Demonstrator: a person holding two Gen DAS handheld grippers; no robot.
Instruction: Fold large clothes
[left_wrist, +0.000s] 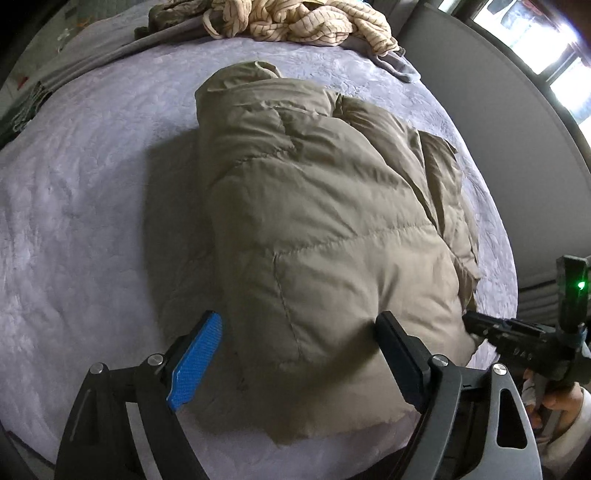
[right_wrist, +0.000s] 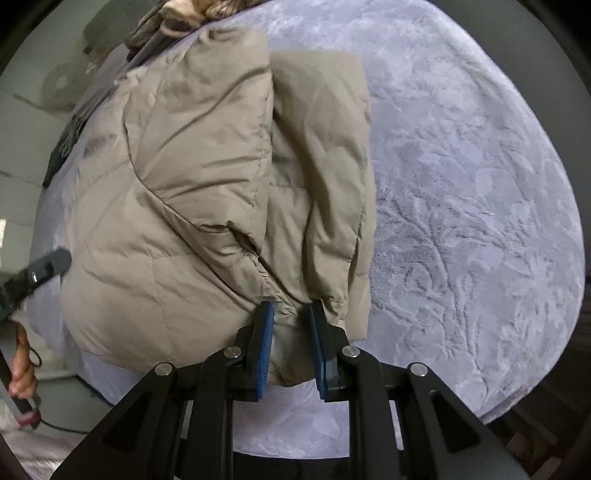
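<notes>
Lying bunched, puffy khaki jacket

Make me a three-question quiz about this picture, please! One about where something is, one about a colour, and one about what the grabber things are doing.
1. Where is the striped cloth?
A. At the far end of the bed, beyond the jacket
B. Under the left gripper
C. On the floor

2. What colour is the puffy jacket?
A. Red
B. Tan
C. Green

3. What is the right gripper doing?
A. Pointing at the ceiling
B. Holding a cup
C. Pinching the jacket's near edge

Answers:
1. A: the left wrist view shows it bunched up past the jacket, at the far edge of the purple blanket.
2. B: its quilted fabric is tan in both views.
3. C: in the right wrist view the jaws have a bunch of jacket fabric between them, while the left gripper has its jaws wide apart over the jacket.
</notes>
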